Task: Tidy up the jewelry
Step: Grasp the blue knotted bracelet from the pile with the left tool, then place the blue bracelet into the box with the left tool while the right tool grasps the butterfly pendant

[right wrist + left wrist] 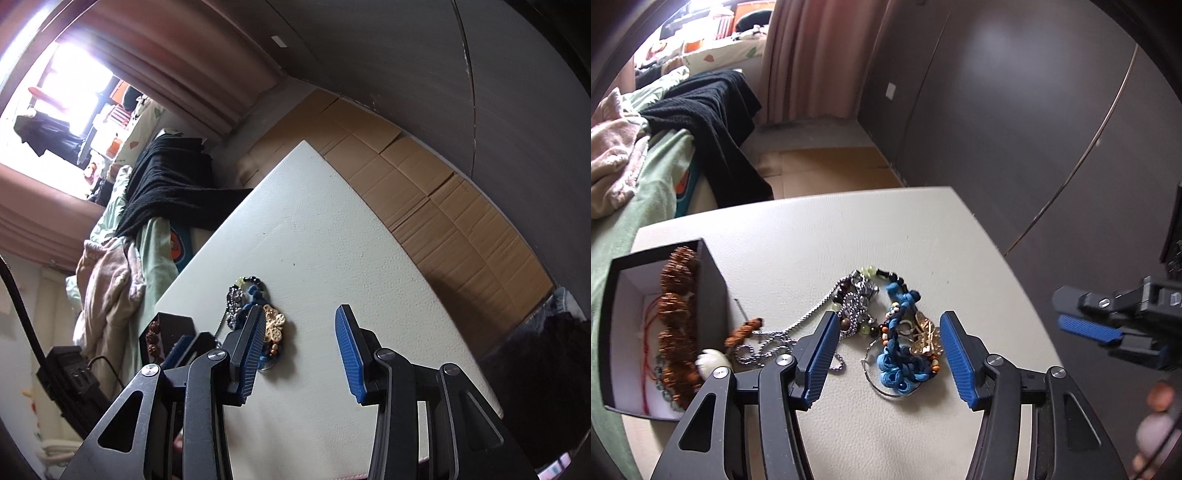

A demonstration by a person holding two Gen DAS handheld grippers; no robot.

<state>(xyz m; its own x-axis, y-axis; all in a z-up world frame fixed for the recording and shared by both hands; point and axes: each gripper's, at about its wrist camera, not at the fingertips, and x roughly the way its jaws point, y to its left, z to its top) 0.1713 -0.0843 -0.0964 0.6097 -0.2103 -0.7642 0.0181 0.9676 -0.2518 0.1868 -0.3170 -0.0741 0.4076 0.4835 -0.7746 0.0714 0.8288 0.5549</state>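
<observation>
Jewelry pile [886,325] beside black box [713,291]

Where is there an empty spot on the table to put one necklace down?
The far half of the white table, beyond the jewelry pile, is bare up to its edge. So is the strip right of the pile toward the right hand-held gripper. It is crowded between the pile and the black box, where the silver chain sprawls.

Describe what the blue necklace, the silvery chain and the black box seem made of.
Blue necklace: knotted cord or fabric, matte, woven loops. Silvery chain: metal ball chain, glinting beads. Black box: probably card, matte, thin walls, white inside.
</observation>
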